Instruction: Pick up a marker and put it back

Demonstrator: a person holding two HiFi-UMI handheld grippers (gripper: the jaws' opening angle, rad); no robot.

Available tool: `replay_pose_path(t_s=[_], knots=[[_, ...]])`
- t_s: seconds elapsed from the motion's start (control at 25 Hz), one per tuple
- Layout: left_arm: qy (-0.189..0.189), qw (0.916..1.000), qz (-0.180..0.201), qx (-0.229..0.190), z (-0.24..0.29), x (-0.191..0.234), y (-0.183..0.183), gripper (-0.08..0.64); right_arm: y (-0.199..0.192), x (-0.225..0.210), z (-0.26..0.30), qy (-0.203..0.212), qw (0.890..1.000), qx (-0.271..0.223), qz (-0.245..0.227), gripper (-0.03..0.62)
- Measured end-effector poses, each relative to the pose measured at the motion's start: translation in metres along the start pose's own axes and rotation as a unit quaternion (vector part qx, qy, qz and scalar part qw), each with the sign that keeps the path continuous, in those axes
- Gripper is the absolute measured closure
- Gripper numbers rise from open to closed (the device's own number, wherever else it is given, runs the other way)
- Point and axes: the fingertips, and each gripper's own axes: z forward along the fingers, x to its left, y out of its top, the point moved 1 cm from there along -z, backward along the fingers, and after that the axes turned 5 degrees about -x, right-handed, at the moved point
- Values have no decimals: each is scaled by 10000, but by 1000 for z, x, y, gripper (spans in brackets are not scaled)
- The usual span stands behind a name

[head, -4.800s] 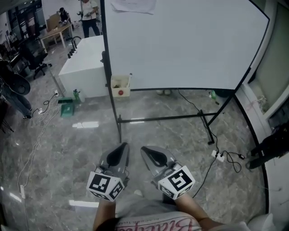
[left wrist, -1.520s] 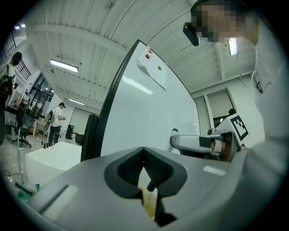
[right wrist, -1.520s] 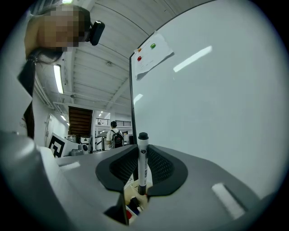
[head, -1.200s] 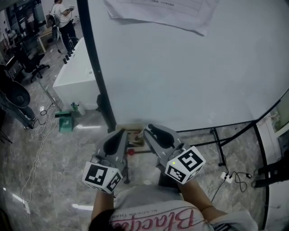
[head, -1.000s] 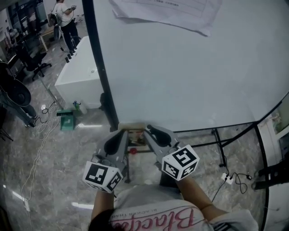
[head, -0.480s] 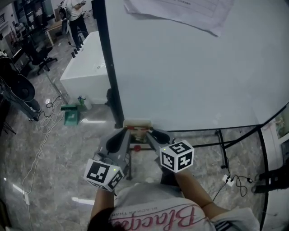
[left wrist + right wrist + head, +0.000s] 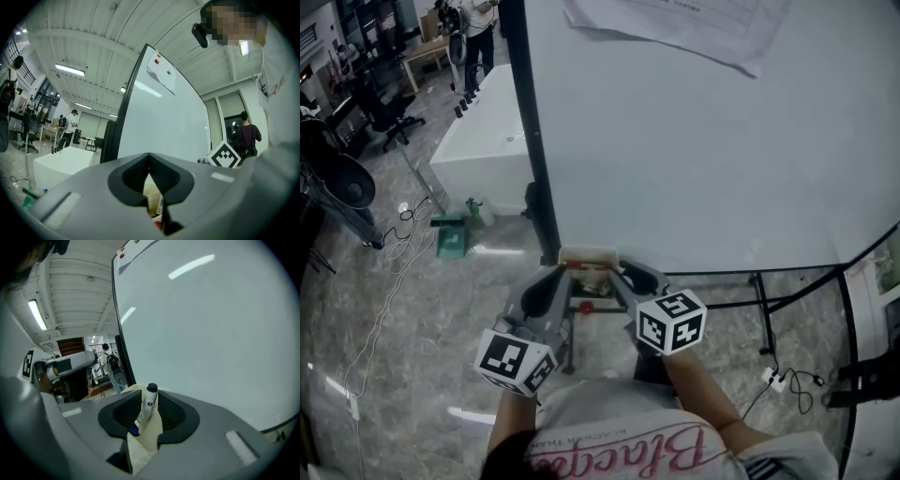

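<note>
My right tool (image 7: 148, 397), jaws just opened, straddles the upright marker (image 7: 150, 405) ungripped, in the cream box (image 7: 146, 439) at the whiteboard's (image 7: 211, 333) lower left corner; my left tool (image 7: 149, 159) is clenched, empty.

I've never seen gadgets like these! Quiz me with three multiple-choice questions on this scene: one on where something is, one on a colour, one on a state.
1. Where is the cream box?
A on the floor
B at the whiteboard bottom edge
C on a desk

2. The cap of the marker between the jaws of the right hand-held gripper is:
A green
B black
C yellow

3. Those jaws are:
A shut on nothing
B clamped on a cloth
C apart around the marker

Answers:
1. B: the box sits at the board's lower edge.
2. B: the cap shows black above a white body.
3. C: gaps show on both sides of the marker, and the jaws have just been opening.
</note>
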Motion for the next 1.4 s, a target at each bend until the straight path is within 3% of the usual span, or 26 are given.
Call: replay_pose_path(t_s=[0.28, 0.52, 0.68, 1.4], knots=[[-17, 10000, -33, -28, 1, -4, -1, 560, 50, -2, -37, -40, 9965, -832, -108, 499], [-126, 9999, -7, -114, 5, -13, 3, 560, 85, 25, -60, 111, 9861, -1452, -801, 570], [-181, 9997, -3, -152, 7, -20, 3, 560, 80, 39, -64, 313, 9818, -1476, -1156, 591], [-264, 9993, -2, -277, 13, -29, 9, 560, 78, 45, -71, 315, 9795, -1526, -1277, 592]])
